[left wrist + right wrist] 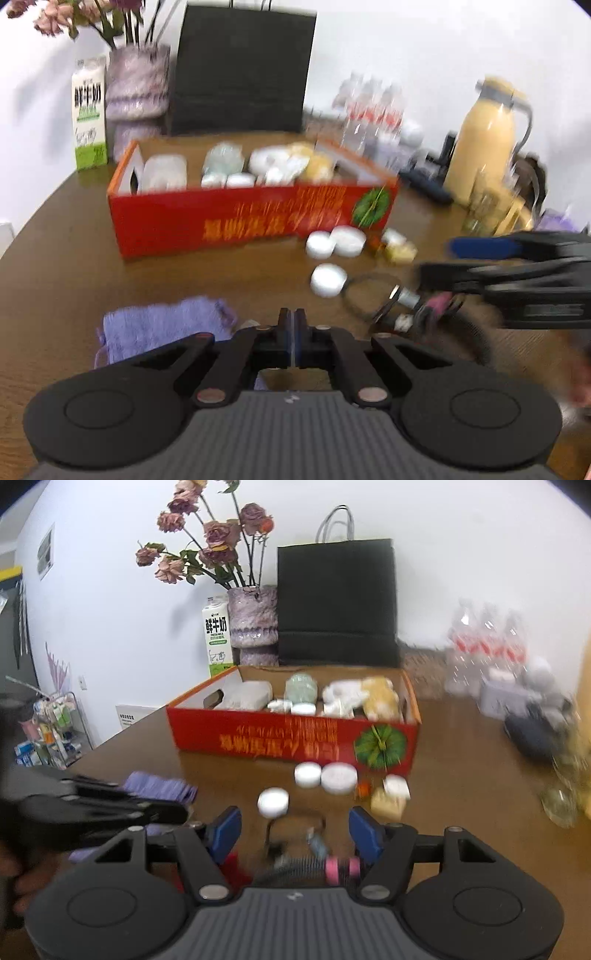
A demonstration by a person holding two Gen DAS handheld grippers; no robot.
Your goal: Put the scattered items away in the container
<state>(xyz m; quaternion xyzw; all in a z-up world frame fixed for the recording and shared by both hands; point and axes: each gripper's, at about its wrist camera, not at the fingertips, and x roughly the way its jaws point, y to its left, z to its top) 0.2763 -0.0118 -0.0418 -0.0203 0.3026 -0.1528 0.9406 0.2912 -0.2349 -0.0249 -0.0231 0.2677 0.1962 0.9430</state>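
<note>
1. Red cardboard container (291, 734) lies across the wooden table (461, 794), part-filled; we count three white jars (273, 802) and some small pieces loose before it.
2. Pink-banded coiled item (332, 867) lies crosswise between the right gripper (293, 830) jaws, which stand apart, gripping nothing.
3. Left gripper (295, 325) is shut, apparently empty, beside one purple cloth (162, 325); we judge the right nearer.

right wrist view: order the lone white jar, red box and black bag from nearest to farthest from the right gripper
From the right gripper:
1. Lone white jar, just ahead, slightly left.
2. Red box, mid-table beyond the jar.
3. Black bag, at the wall behind the box.
</note>
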